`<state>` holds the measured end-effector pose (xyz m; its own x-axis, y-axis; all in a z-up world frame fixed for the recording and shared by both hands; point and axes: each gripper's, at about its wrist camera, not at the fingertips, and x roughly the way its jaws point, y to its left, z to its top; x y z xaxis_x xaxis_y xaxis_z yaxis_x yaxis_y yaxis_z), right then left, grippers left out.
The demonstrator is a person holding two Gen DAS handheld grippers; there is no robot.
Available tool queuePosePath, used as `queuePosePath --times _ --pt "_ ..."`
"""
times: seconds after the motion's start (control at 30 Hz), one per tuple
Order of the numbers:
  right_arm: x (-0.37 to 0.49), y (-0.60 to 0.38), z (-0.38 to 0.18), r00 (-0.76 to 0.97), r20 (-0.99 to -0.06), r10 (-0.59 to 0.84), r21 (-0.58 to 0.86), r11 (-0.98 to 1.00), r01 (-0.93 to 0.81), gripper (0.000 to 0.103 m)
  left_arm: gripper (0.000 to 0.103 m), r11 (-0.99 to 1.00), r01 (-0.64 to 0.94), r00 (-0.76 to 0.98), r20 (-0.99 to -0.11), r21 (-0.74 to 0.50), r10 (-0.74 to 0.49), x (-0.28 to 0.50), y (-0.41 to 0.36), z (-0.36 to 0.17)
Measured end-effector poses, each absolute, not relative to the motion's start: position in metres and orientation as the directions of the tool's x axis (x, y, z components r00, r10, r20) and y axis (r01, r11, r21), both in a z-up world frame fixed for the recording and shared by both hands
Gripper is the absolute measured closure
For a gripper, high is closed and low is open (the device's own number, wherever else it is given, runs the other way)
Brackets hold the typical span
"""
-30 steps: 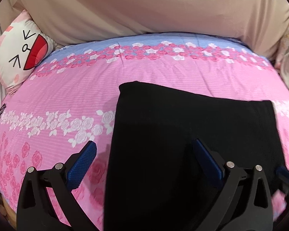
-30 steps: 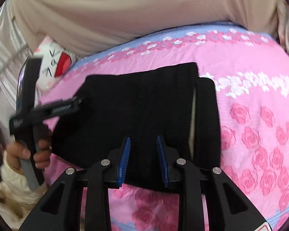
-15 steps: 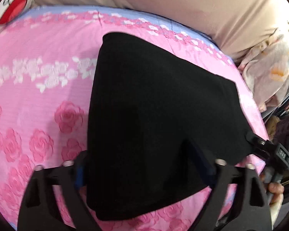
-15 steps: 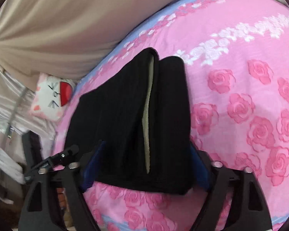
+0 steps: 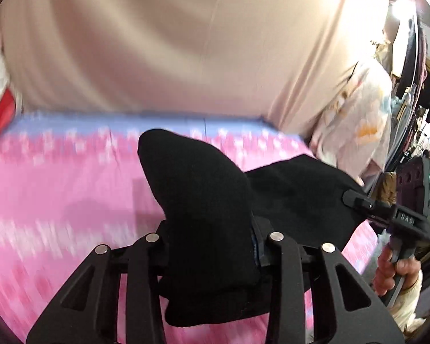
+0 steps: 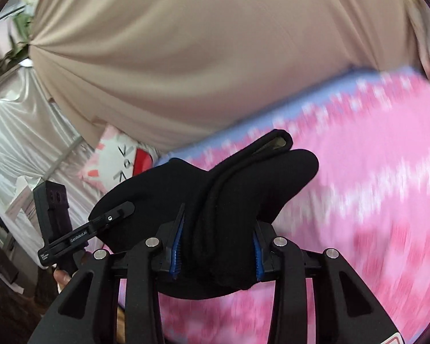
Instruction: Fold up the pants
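Observation:
The folded black pants (image 5: 203,200) hang lifted above the pink flowered bed (image 5: 57,200), bunched between the two grippers. My left gripper (image 5: 212,246) is shut on the left end of the pants; the cloth hides its pads. My right gripper (image 6: 216,253) is shut on the right end of the pants (image 6: 229,189), with blue pads (image 6: 176,253) showing at both sides of the bundle. The right gripper also shows in the left wrist view (image 5: 355,199), and the left gripper shows in the right wrist view (image 6: 120,210). The bed (image 6: 372,200) is blurred by motion.
A beige curtain (image 5: 172,43) hangs behind the bed. A white cat-face pillow (image 6: 120,160) lies at the bed's far left. A pale floral cloth (image 5: 358,120) hangs at the right, beside dark clutter. Silvery drapes (image 6: 20,132) stand left of the bed.
Both grippers closed on the ends of the folded pants and lifted them off the bed. The views tilted up toward the curtain, and the pants now sag between the grippers.

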<state>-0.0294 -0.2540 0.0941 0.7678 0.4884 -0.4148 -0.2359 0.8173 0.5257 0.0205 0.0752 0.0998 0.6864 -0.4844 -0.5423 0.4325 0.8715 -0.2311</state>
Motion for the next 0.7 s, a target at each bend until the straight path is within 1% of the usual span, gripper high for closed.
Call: queuePosePath --times 0.07,0.13,0.17,0.2,0.23,0.27,0.3,0.33,0.37,0.4,0.43,0.47,0.5,0.53,0.57,0.63,0.7 --pt "0.001 -0.257 0.111 0.791 -0.379 0.481 0.498 0.826 -0.264 0.066 0.068 0.881 0.431 0.724 -0.509 -0.194 -0.466 0.039 0.071 0.113" --pt "0.029 -0.258 0.115 0.807 -0.363 0.465 0.481 0.836 -0.265 0.064 0.067 0.892 0.421 0.76 -0.473 -0.163 -0.445 0.064 0.067 0.121" --pt "0.055 -0.262 0.11 0.805 -0.365 0.468 0.481 0.835 -0.267 0.062 0.066 0.9 0.406 0.771 -0.468 -0.16 -0.431 0.079 0.067 0.12" --pt "0.069 -0.264 0.105 0.804 -0.372 0.464 0.481 0.837 -0.261 0.057 0.062 0.906 0.394 0.776 -0.473 -0.153 -0.417 0.094 0.065 0.116" --pt "0.1 -0.271 0.086 0.809 -0.391 0.439 0.482 0.846 -0.227 0.053 0.054 0.915 0.375 0.782 -0.479 -0.15 -0.399 0.111 0.064 0.109" --pt "0.114 -0.275 0.074 0.809 -0.407 0.424 0.481 0.852 -0.205 0.044 0.042 0.927 0.342 0.791 -0.485 -0.156 -0.374 0.132 0.063 0.094" --pt "0.14 -0.282 0.047 0.805 -0.468 0.365 0.453 0.881 -0.137 0.042 0.011 0.95 0.281 0.805 -0.504 -0.139 -0.312 0.157 0.063 0.07" --pt "0.153 -0.289 0.026 0.798 -0.528 0.291 0.416 0.908 -0.055 0.042 0.006 0.971 0.216 0.821 -0.519 -0.098 -0.236 0.172 0.063 0.052" --pt "0.164 -0.298 0.006 0.776 -0.599 0.198 0.373 0.926 0.052 0.045 0.006 0.991 0.135 0.826 -0.55 -0.025 -0.126 0.186 0.064 0.032" --pt "0.164 -0.307 -0.009 0.762 -0.629 0.152 0.362 0.925 0.114 0.059 0.008 0.995 0.086 0.809 -0.587 0.052 -0.039 0.197 0.065 0.015" --pt "0.159 -0.314 -0.016 0.765 -0.619 0.177 0.396 0.912 0.109 0.067 0.009 0.994 0.072 0.785 -0.619 0.086 -0.004 0.202 0.072 0.002" --pt "0.152 -0.317 -0.016 0.771 -0.602 0.208 0.428 0.899 0.092 0.072 0.009 0.995 0.075 0.778 -0.628 0.065 -0.018 0.2 0.081 -0.002" --pt "0.148 -0.313 -0.009 0.778 -0.589 0.219 0.428 0.901 0.071 0.072 0.009 0.997 0.065 0.778 -0.628 0.04 -0.025 0.197 0.089 -0.001" --pt "0.147 -0.305 0.0 0.785 -0.576 0.23 0.415 0.909 0.038 0.078 0.009 0.998 0.057 0.784 -0.62 0.016 -0.035 0.194 0.095 0.007" --pt "0.147 -0.294 0.011 0.79 -0.56 0.251 0.401 0.916 -0.007 0.087 0.009 0.998 0.065 0.789 -0.613 0.003 -0.049 0.192 0.094 0.015" --pt "0.159 -0.262 0.032 0.789 -0.535 0.303 0.364 0.925 -0.108 0.087 0.007 0.994 0.107 0.807 -0.583 -0.017 -0.097 0.197 0.076 0.037" --pt "0.179 -0.233 0.035 0.768 -0.543 0.339 0.336 0.926 -0.171 0.087 0.005 0.99 0.139 0.799 -0.589 -0.017 -0.122 0.206 0.051 0.044"
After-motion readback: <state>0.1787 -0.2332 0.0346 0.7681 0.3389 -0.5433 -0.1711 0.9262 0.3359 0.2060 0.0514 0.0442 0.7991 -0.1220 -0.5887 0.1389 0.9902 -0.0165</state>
